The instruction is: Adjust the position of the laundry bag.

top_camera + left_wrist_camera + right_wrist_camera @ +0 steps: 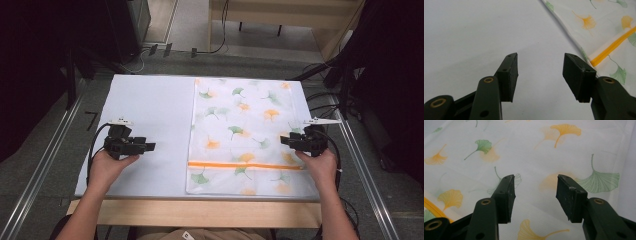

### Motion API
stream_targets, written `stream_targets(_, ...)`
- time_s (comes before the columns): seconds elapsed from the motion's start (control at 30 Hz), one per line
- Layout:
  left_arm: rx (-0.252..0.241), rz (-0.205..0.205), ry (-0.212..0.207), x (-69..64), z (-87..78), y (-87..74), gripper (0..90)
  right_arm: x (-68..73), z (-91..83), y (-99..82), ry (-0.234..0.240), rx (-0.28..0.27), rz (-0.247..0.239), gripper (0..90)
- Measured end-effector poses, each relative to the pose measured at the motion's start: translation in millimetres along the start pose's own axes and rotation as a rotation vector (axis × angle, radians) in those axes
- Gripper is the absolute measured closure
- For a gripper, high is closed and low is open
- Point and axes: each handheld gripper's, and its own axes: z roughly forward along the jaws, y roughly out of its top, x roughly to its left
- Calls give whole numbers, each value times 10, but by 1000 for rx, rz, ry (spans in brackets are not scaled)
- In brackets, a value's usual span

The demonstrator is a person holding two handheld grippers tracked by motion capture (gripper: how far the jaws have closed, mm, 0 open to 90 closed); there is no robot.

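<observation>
No brand, label or writing can be read anywhere on the table (145,100) or on the cloth. A white cloth bag (245,135) printed with green and orange ginkgo leaves lies flat on the right half of the white tabletop, running from the far edge almost to the near one. An orange zipper (245,164) crosses it from side to side near the person's end. The fabric looks thin and slightly see-through, with a few soft ripples.

The left gripper (150,146), held in the person's left hand (107,167), sits over the bare white surface to the left of the bag, well apart from it, pointing toward it. In the left gripper view its jaws stand wide apart with nothing between them, and the bag's edge and zipper (614,46) show off to the right.

The right gripper (284,140), in the right hand (320,167), is over the bag's right edge, just above the zipper line. Its jaws are also spread, empty, with the leaf-printed fabric (536,157) beneath them; whether they touch the cloth I cannot tell.
</observation>
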Motion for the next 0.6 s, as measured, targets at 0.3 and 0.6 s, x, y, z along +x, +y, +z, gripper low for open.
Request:
stream_targets(0.3,4,-9,-11,-9,67,22,450,1,50,-5,-23,6,-16,475)
stream_targets(0.6,46,4,-14,-30,98,25,445,20,94,1,-18,21,-12,436)
